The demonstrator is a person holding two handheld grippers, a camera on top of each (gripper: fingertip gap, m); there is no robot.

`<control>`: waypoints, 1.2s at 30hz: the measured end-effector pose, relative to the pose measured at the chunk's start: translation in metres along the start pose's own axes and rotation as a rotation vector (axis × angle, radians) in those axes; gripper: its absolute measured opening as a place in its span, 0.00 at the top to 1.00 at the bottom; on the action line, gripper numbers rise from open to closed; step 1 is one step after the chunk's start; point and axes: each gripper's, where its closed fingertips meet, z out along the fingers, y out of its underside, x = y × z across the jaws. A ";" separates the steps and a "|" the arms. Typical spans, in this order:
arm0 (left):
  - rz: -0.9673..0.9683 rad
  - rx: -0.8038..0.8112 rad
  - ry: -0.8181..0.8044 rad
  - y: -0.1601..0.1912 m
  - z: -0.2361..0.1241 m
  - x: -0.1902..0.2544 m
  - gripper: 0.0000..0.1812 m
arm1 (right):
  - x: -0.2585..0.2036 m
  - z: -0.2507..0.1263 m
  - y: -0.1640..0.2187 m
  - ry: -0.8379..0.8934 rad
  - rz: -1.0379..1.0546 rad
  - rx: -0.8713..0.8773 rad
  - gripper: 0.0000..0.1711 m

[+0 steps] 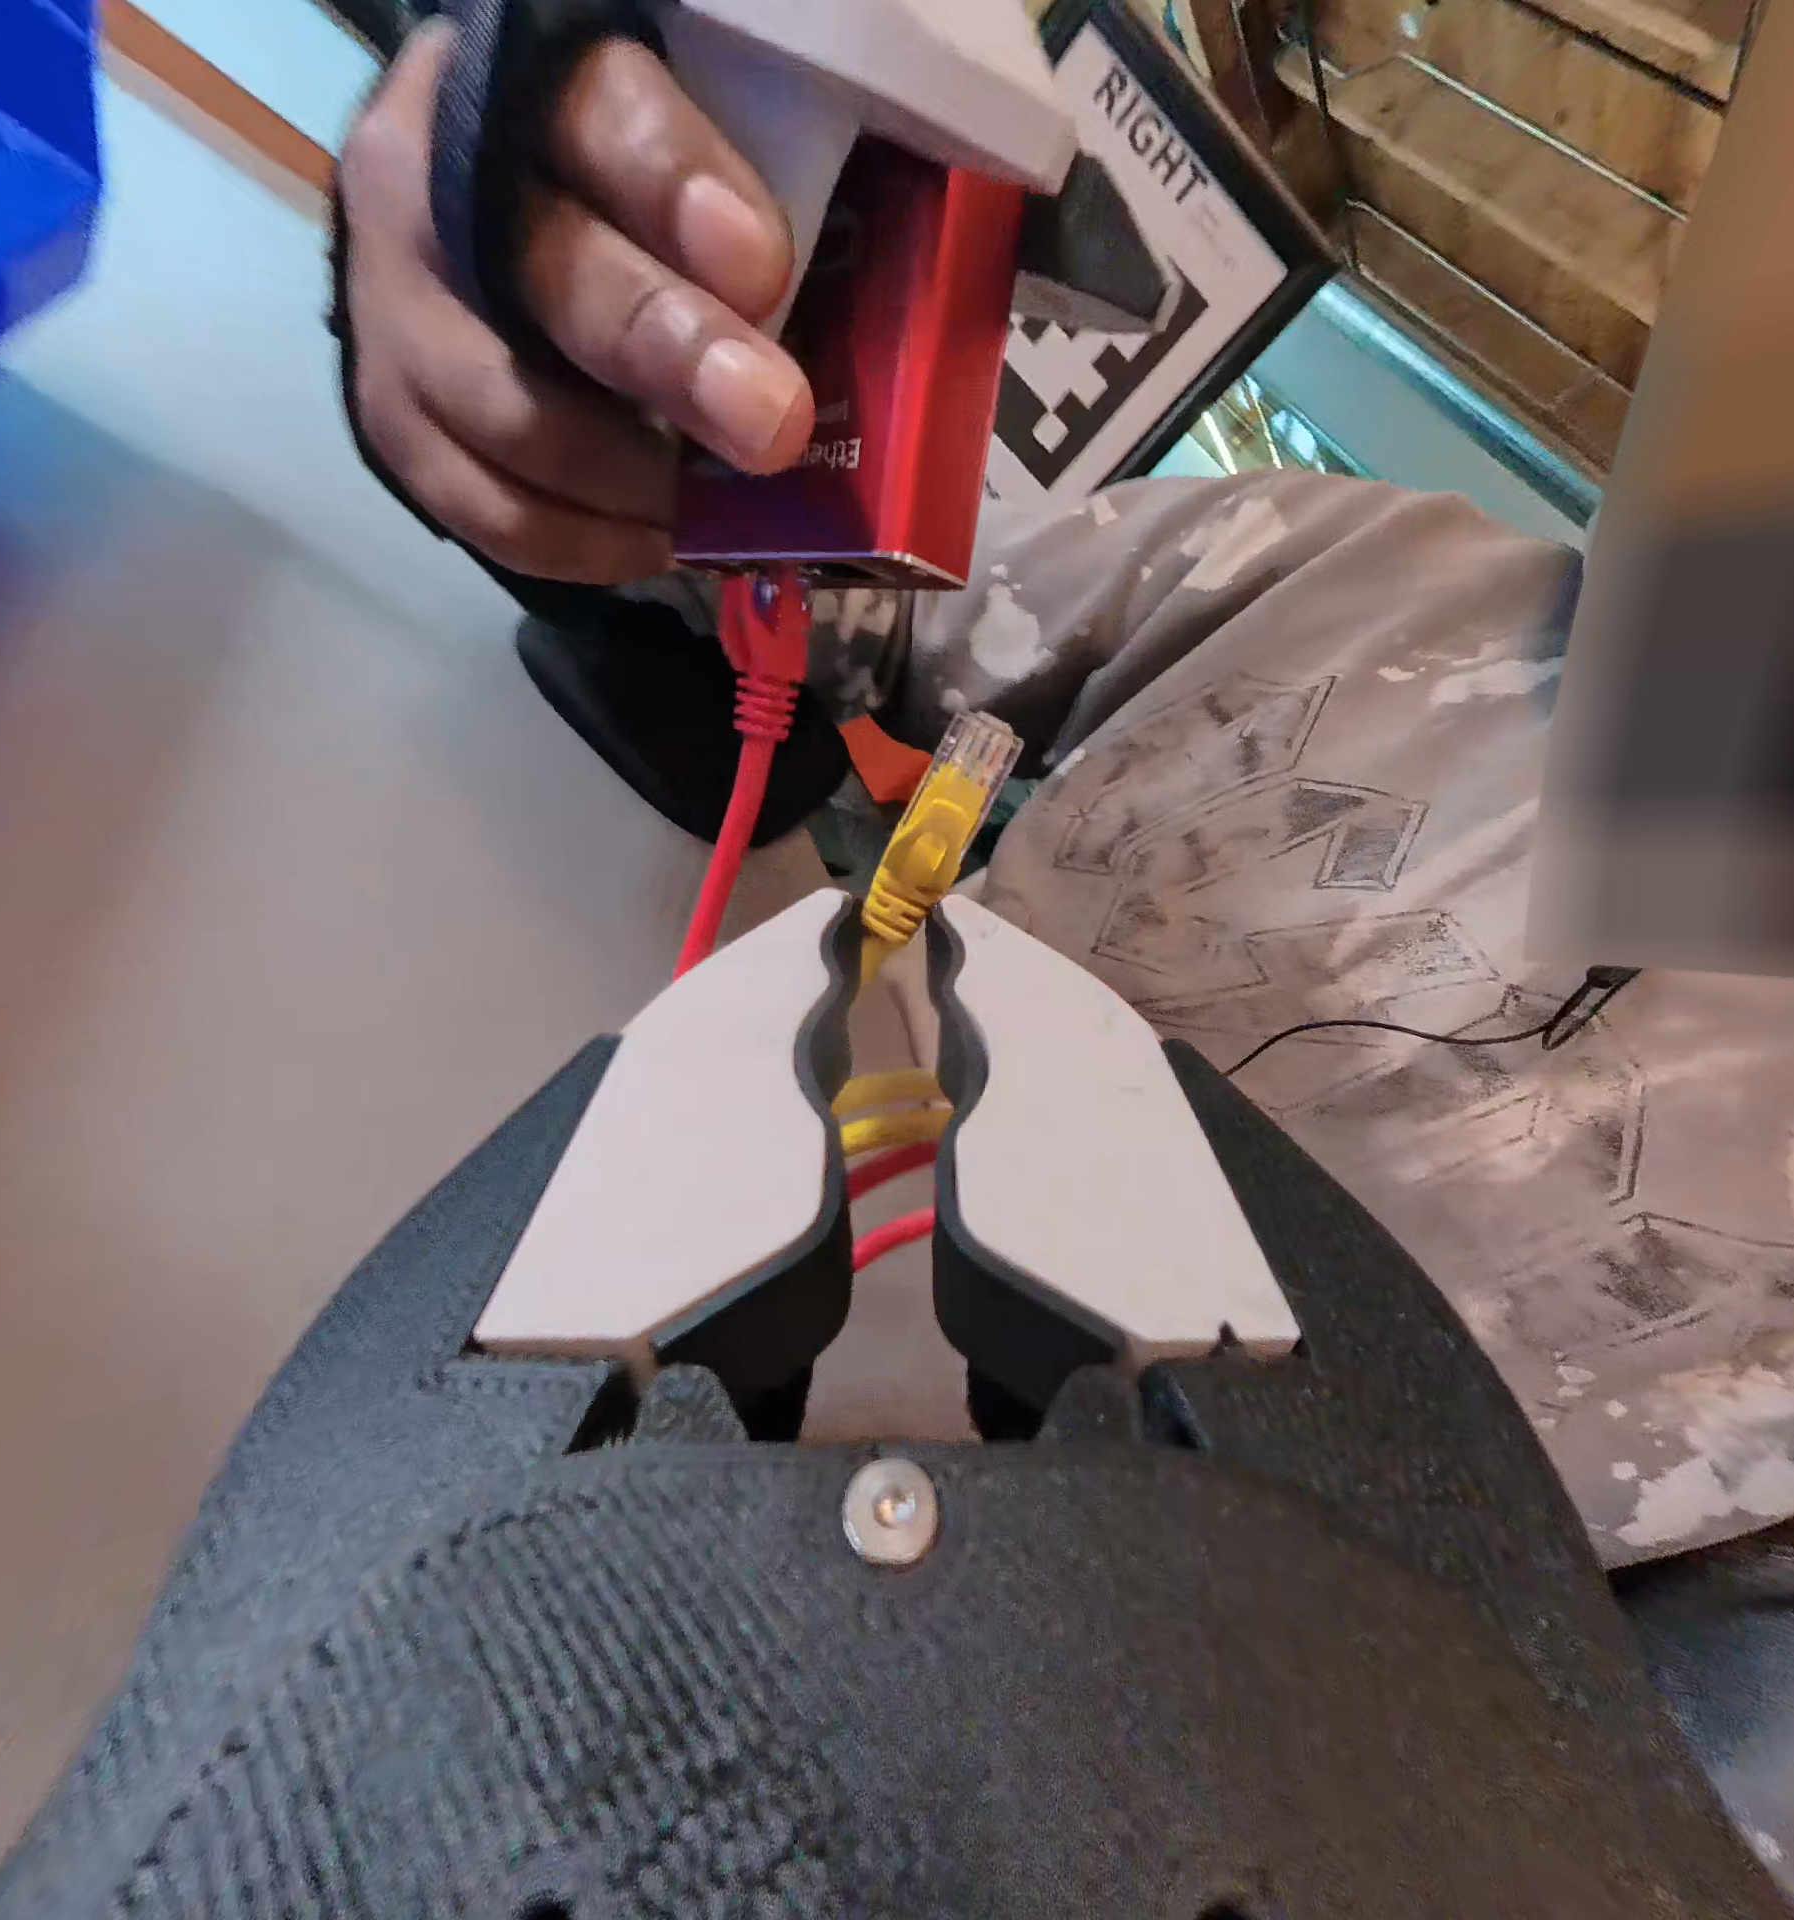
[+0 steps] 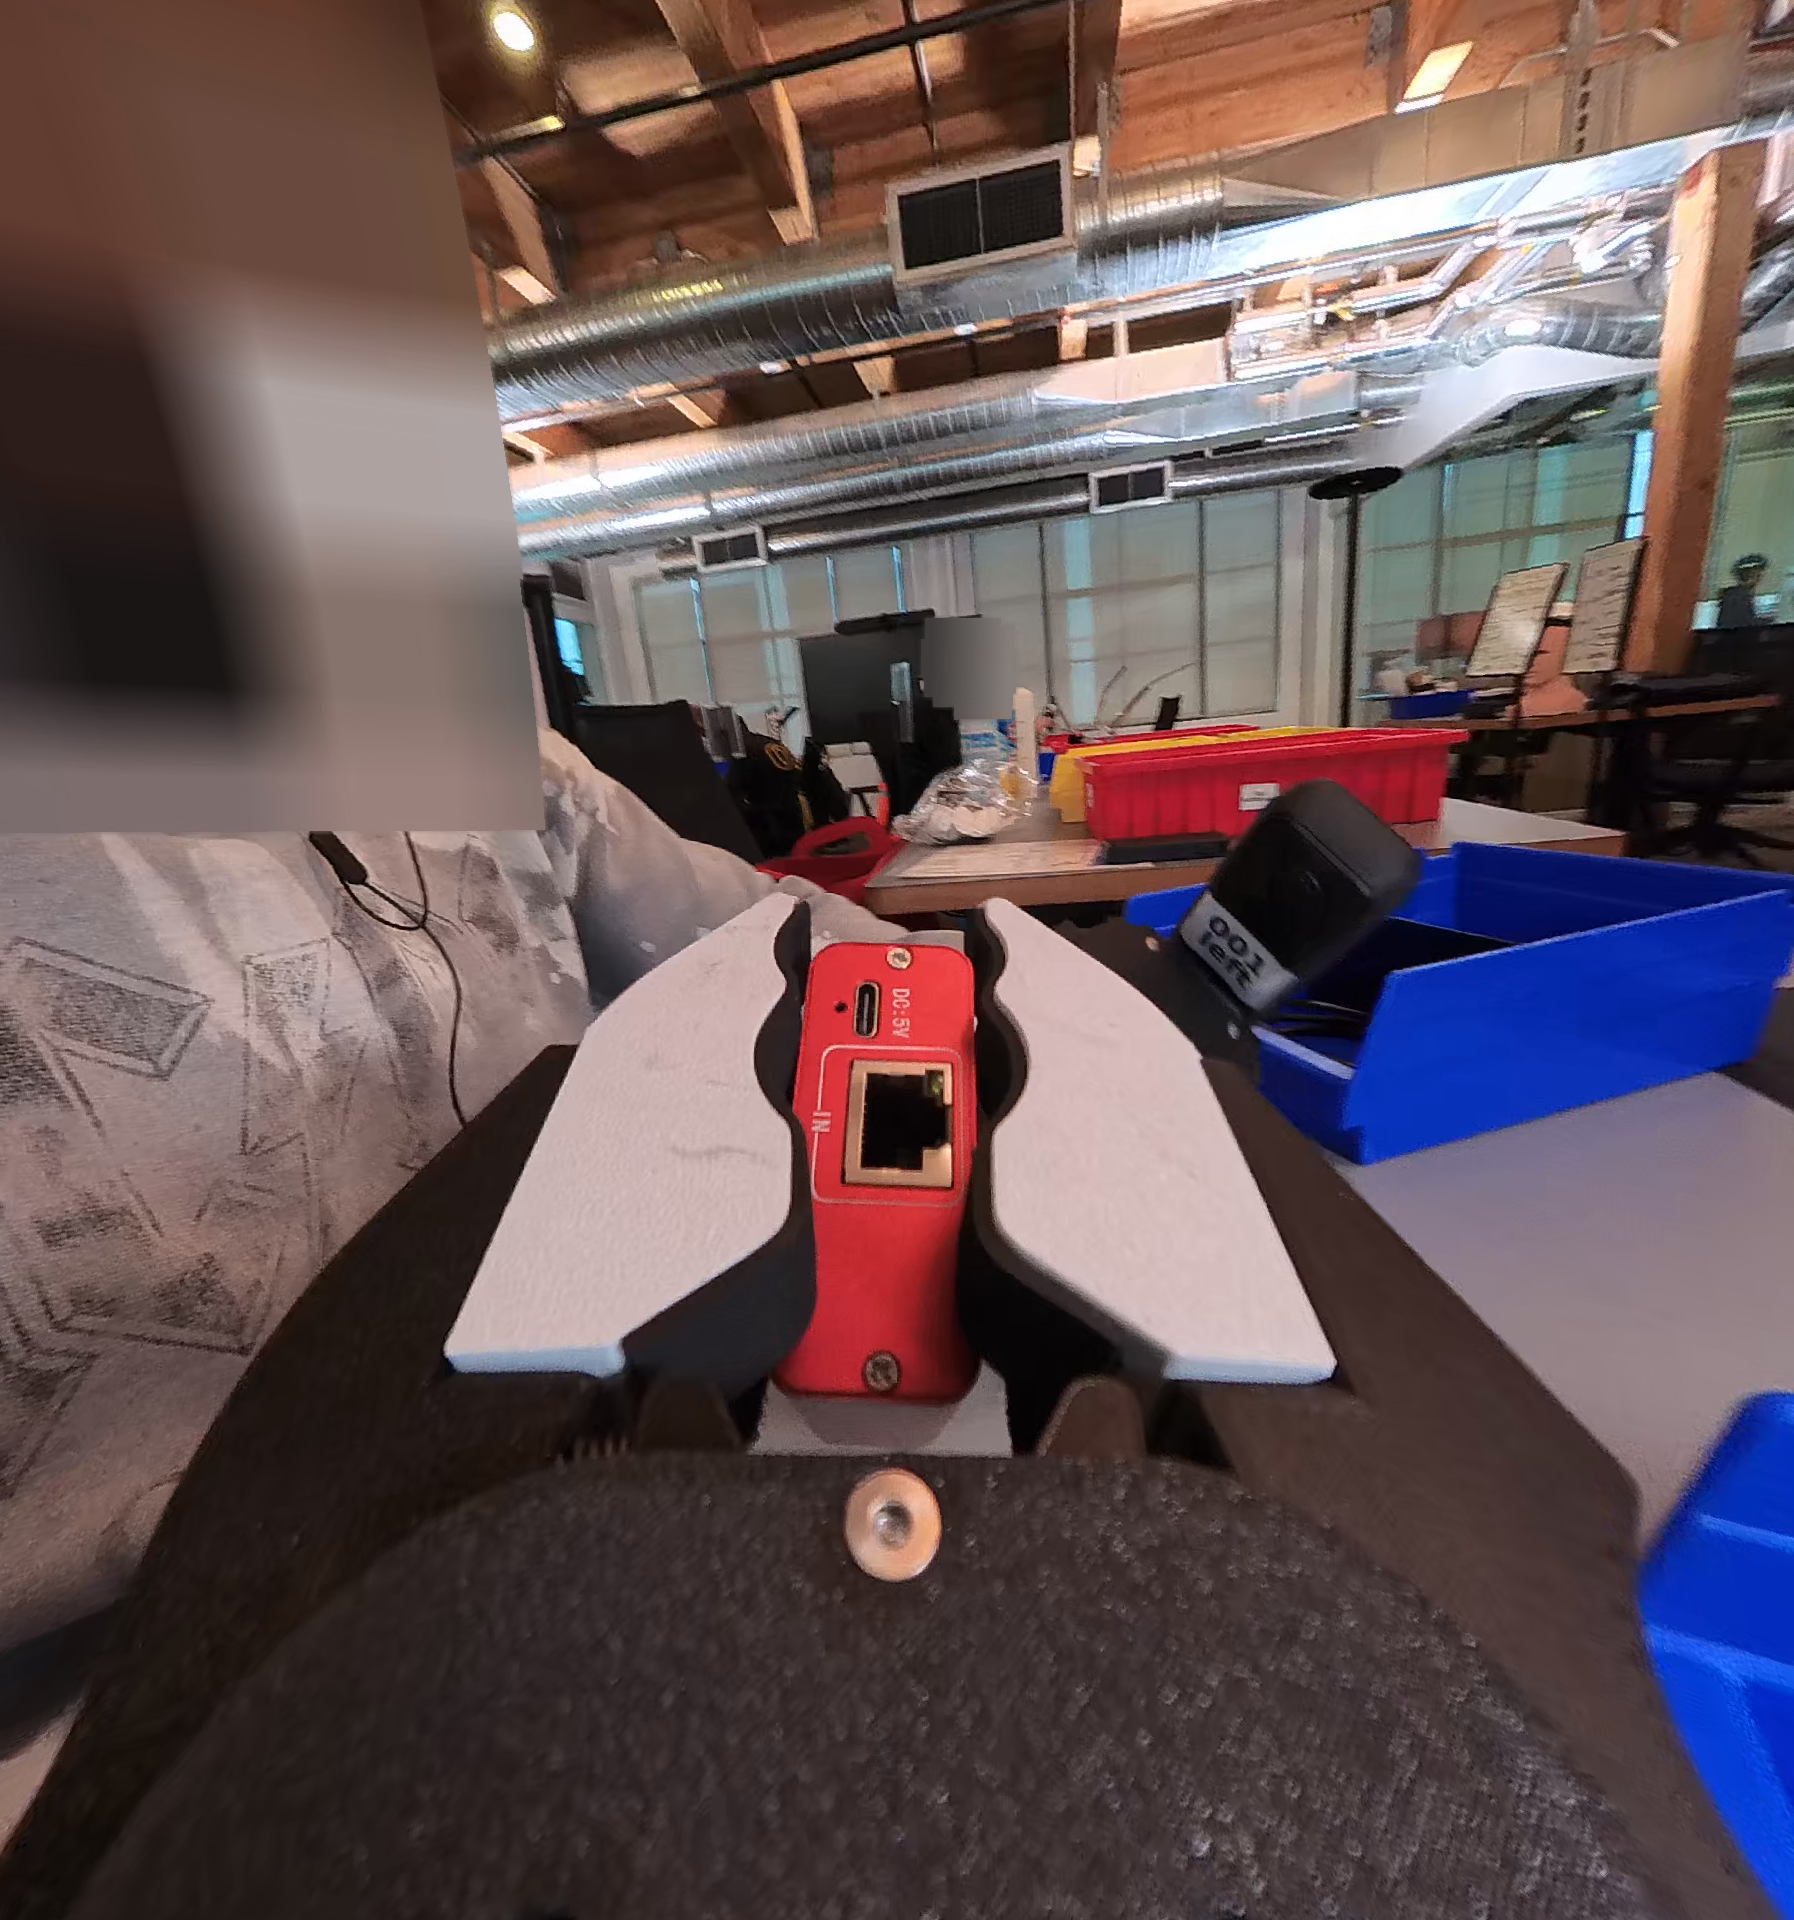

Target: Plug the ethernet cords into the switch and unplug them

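— Ethernet cord, yellow with a clear plastic plug (image 1: 934, 831), sat pinched at its ribbed boot in the left gripper (image 1: 898, 920), just below the small red metal switch (image 2: 885, 1164).

— It looked light and floppy, its latch fragile. The right gripper (image 2: 888, 925) clamped the rigid switch.

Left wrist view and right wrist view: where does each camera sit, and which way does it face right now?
Left wrist view: sits on the left gripper, looking up at the red metal switch box; shows its fingers pinching the yellow ethernet cord, a hand and a patterned sleeve.
Right wrist view: sits on the right gripper, facing across the room; its fingers clamp the switch box.
Shared: the switch box, the patterned sleeve.
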 end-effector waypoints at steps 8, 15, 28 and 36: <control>-0.177 -0.006 0.112 -0.008 0.027 0.002 0.94 | -0.006 0.007 -0.003 -0.100 0.105 0.071 0.83; -0.298 0.009 0.132 -0.016 0.035 0.005 0.94 | -0.007 -0.002 -0.011 -0.189 0.217 0.129 0.83; -0.378 0.082 0.132 -0.021 0.022 0.005 0.94 | -0.008 0.004 -0.012 -0.253 0.193 0.089 0.84; -0.437 0.112 0.176 -0.016 0.028 0.002 0.94 | -0.011 0.006 -0.006 -0.228 0.114 0.022 0.83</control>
